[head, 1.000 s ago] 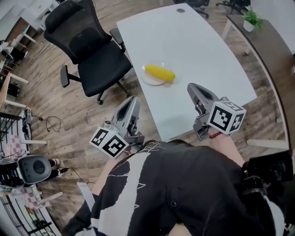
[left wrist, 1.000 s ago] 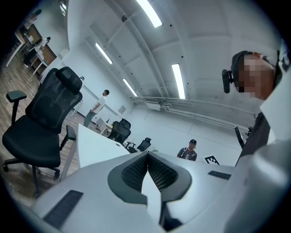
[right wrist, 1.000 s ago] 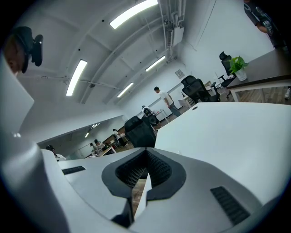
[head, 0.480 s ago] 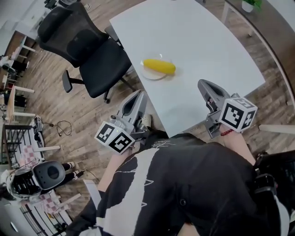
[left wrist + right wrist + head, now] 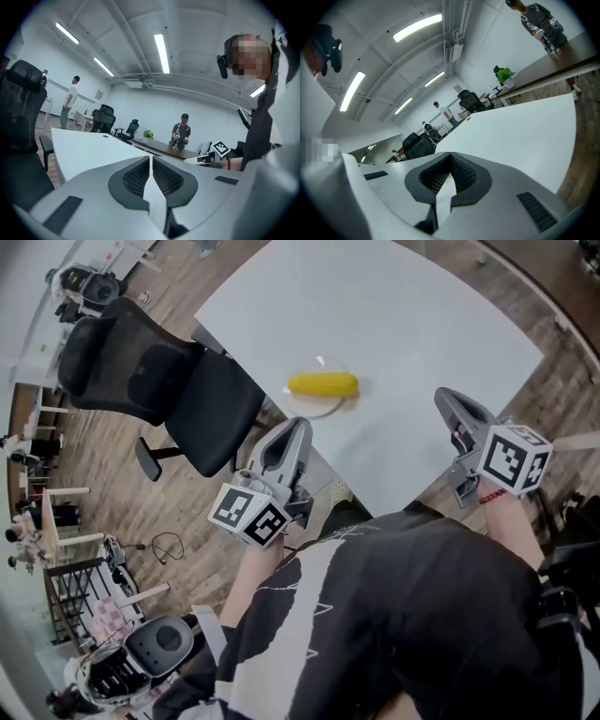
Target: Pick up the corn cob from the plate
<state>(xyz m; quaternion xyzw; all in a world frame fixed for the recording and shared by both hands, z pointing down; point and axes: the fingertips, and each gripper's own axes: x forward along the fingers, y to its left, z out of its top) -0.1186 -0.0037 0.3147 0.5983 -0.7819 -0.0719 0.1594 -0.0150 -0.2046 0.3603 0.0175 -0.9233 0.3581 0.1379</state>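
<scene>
Corn cob lies on the plate, close to the tabletop's left edge. Its long axis runs crosswise in the head view.

Left claw: jaws together, nothing held. The tip sits just off that left edge, with the cob a little ahead and broadside to it.

Right claw: jaws together, empty, over the right edge, well apart from the cob.

Judgement: the left claw is nearer and must open before straddling the cob's width.
</scene>
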